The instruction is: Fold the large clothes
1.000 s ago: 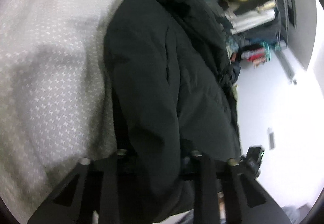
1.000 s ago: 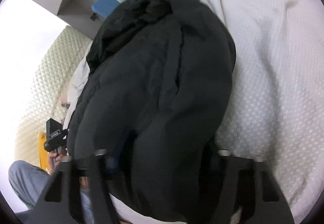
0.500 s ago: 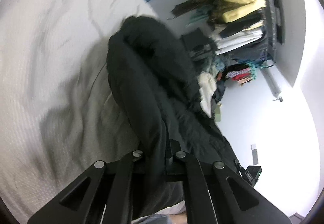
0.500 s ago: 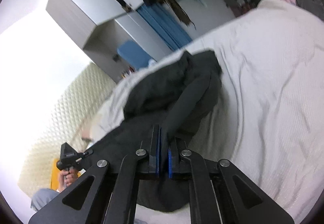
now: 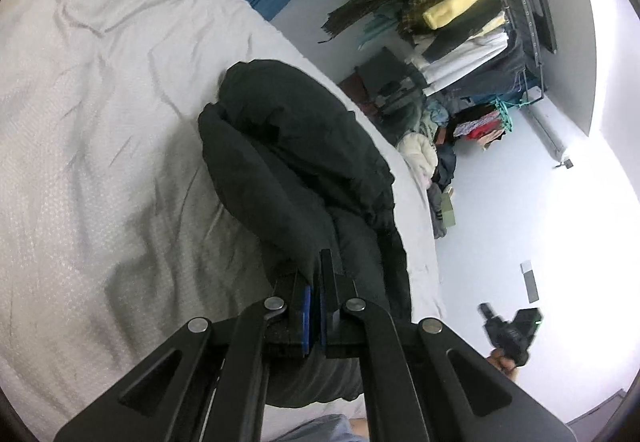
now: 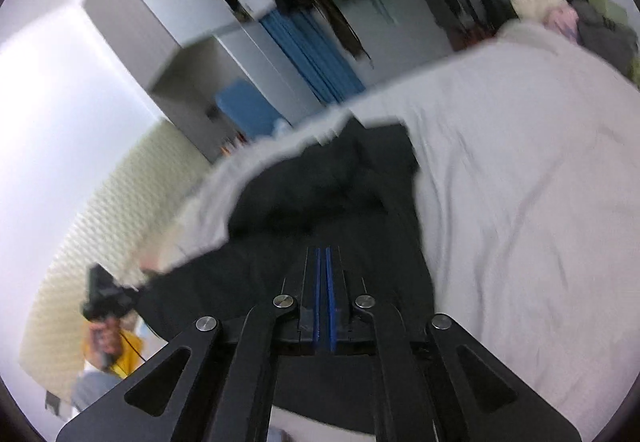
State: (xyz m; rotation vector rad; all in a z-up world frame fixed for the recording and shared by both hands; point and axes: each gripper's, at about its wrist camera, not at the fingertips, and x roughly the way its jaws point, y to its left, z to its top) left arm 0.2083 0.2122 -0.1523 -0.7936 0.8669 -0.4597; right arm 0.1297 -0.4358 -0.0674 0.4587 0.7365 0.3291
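Observation:
A black padded jacket (image 5: pixel 296 146) lies bunched on the white bed (image 5: pixel 100 102). My left gripper (image 5: pixel 316 262) is shut on a fold of its near edge, which is lifted off the bedding. In the right wrist view the same jacket (image 6: pixel 340 178) stretches from the bed up to my right gripper (image 6: pixel 323 252). Its blue pads stand almost together with black fabric around them, so it looks shut on the near edge too. The other gripper shows in each view: the right gripper (image 5: pixel 508 330) at lower right, the left gripper (image 6: pixel 102 290) at lower left.
Wrinkled white bedding (image 6: pixel 520 162) spreads around the jacket. Beyond the bed a rack of hanging clothes (image 5: pixel 460 2) stands over a heap of garments (image 5: pixel 424 154) on the floor. Blue curtains (image 6: pixel 316 54) and a grey wardrobe (image 6: pixel 172 26) line the wall.
Both grippers have shut on the jacket's near edge and risen, so that edge now hangs lifted. The jacket looks smaller and farther below, and more of the room shows.

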